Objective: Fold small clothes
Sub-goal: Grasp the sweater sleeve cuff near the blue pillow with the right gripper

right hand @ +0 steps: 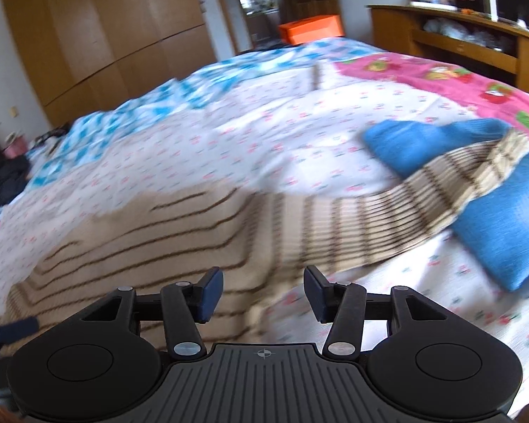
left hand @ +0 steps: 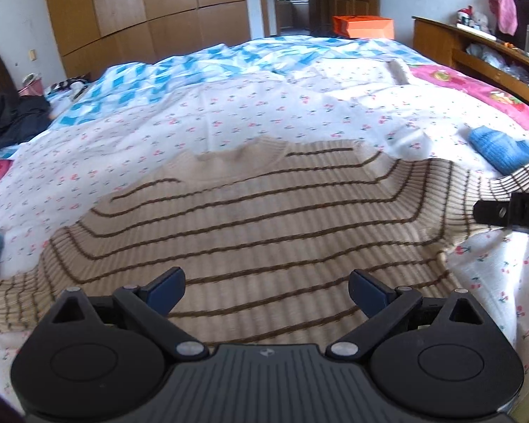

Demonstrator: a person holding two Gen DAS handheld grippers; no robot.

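A beige sweater with thin brown stripes (left hand: 250,218) lies flat on the floral bedsheet, collar away from me. My left gripper (left hand: 266,290) is open and empty, hovering over the sweater's lower middle. The right gripper's tip (left hand: 508,211) shows at the right edge, near the right sleeve. In the right wrist view the sweater (right hand: 165,232) spreads left, and its right sleeve (right hand: 423,190) stretches out over a blue garment (right hand: 504,222). My right gripper (right hand: 263,292) is open and empty over the sweater's right hem edge.
A blue knit garment (left hand: 500,148) lies on the bed to the right. A blue checked quilt (left hand: 180,70) and a pink blanket (left hand: 483,88) cover the far bed. A wooden wardrobe (left hand: 141,10), an orange box (left hand: 363,26) and a wooden shelf unit (left hand: 476,49) stand beyond.
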